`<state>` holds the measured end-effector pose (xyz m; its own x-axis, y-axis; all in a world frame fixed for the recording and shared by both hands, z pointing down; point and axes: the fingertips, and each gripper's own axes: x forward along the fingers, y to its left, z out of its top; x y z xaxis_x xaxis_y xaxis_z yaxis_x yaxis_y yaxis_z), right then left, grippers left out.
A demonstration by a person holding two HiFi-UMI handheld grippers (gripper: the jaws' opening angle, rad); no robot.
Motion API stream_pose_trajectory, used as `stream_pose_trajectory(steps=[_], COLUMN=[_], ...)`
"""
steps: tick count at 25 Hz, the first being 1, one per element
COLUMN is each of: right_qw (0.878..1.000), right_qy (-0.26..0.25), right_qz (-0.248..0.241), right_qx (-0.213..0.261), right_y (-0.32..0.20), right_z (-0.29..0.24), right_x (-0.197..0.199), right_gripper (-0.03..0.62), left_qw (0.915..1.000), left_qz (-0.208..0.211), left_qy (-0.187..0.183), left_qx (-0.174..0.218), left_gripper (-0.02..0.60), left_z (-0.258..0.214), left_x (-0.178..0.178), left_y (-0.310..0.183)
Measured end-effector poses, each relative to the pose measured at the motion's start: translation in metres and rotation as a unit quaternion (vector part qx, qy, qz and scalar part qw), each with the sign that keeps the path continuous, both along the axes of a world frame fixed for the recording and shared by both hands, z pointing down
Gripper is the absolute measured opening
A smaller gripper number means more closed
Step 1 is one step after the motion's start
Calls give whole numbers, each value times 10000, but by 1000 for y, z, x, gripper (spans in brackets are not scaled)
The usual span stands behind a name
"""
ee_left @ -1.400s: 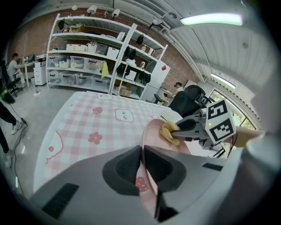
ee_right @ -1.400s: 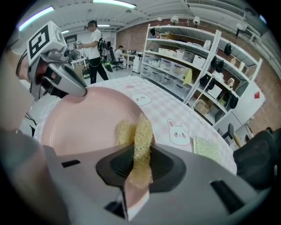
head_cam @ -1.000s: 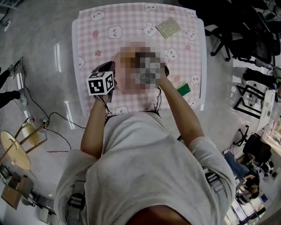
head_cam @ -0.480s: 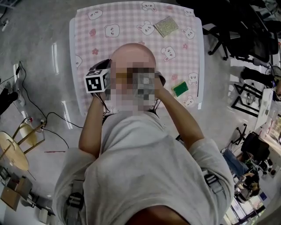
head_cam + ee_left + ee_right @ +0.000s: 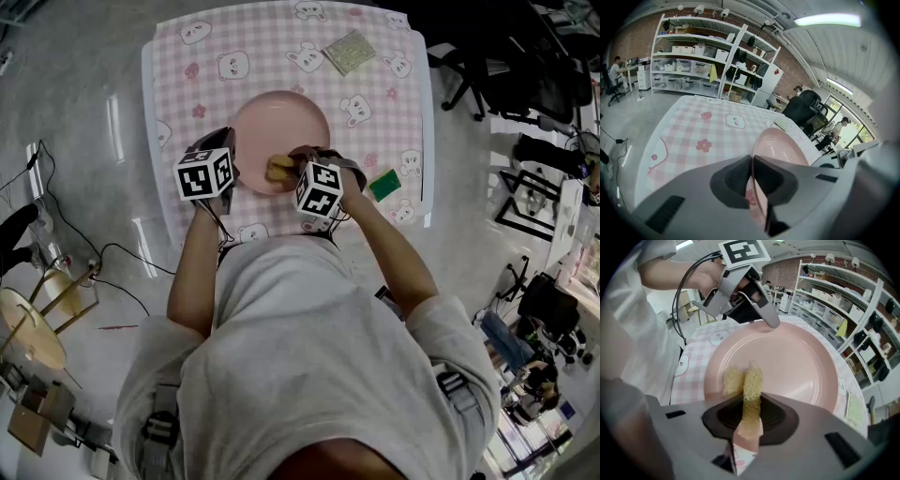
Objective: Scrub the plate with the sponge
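One round pink plate [image 5: 281, 122]. One tabletop [image 5: 187, 84], under a single pink checked cloth.

Scrubbing pieces come to three, each of a different kind:
- one yellow mesh sponge [image 5: 278, 170]
- one green rectangular sponge [image 5: 384, 186]
- one pale speckled square pad [image 5: 349, 53]

Tools number two — the left tool [image 5: 232, 148] and the right tool [image 5: 291, 169]. Each carries one cube with square markers, the left marker cube [image 5: 203, 175] and the right marker cube [image 5: 319, 189], so two cubes in all. One person holds both tools.
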<state>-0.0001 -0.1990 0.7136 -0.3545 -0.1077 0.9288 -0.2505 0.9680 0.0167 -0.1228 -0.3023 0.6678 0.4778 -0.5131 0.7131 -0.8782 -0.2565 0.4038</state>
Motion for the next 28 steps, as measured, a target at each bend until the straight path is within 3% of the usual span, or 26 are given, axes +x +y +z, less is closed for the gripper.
stream_pose_trajectory(steps=[10, 17, 23, 28], right_qw=[9941, 9781, 9794, 9835], right_qy=[251, 109, 145, -15], right_qz=[1027, 1973, 1749, 1526], right_qx=[243, 653, 998, 971], right_y=[-63, -135, -160, -149], right_z=[-1, -9, -12, -14], right_x=[56, 65, 42, 21], right_gripper=[83, 83, 81, 81], left_qw=[9996, 9981, 9979, 9979], left_qz=[-231, -484, -507, -505], left_qy=[163, 352, 357, 314], left_qx=[-57, -158, -198, -248], left_gripper=[34, 38, 37, 35], left_z=[0, 1, 4, 8], left_x=[-2, 5, 9, 7], left_y=[3, 8, -2, -8])
